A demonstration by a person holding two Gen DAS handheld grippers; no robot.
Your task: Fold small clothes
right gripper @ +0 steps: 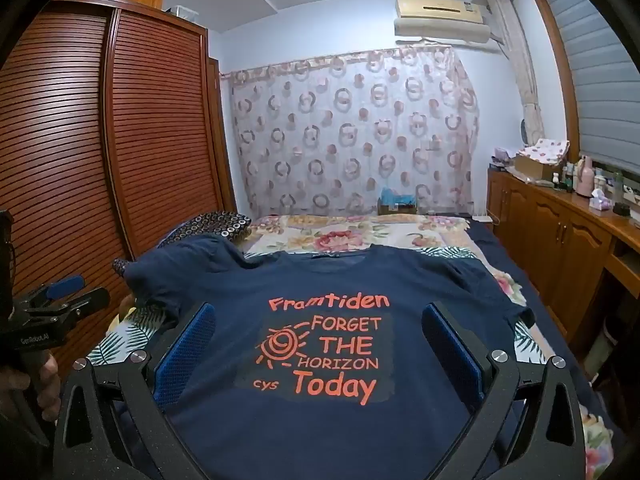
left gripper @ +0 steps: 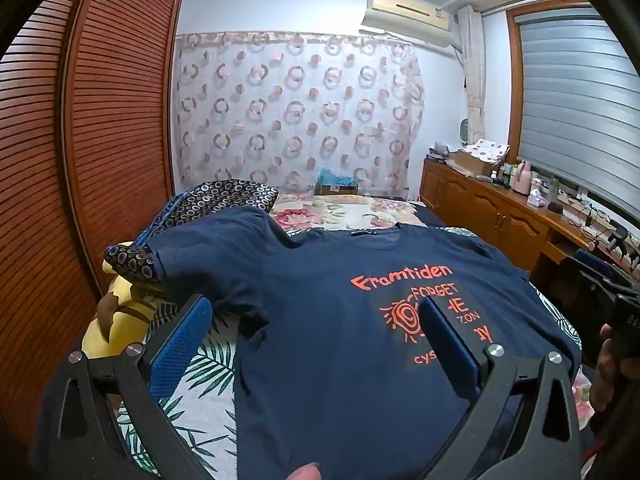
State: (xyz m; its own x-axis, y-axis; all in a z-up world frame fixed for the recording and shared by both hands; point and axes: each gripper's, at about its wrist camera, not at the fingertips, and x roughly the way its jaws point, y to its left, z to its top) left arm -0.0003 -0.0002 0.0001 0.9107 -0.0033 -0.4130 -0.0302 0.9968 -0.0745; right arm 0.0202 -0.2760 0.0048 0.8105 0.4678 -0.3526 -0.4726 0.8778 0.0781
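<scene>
A navy T-shirt (left gripper: 328, 340) with orange print lies spread face up on the bed, collar at the far end; it also shows in the right wrist view (right gripper: 320, 280). Its left sleeve (left gripper: 216, 248) drapes over a patterned pillow. My left gripper (left gripper: 316, 316) is open and empty, held above the shirt's left half. My right gripper (right gripper: 318, 320) is open and empty, held above the shirt's chest print. The left gripper also shows at the left edge of the right wrist view (right gripper: 66, 292).
The bed (left gripper: 200, 364) has a leaf-print sheet and a floral quilt (right gripper: 360, 232) beyond the shirt. A dark circle-patterned pillow (left gripper: 224, 200) and a yellow cloth (left gripper: 116, 312) lie at the left. A slatted wardrobe (left gripper: 80, 160) stands left, a wooden cabinet (right gripper: 560, 220) right.
</scene>
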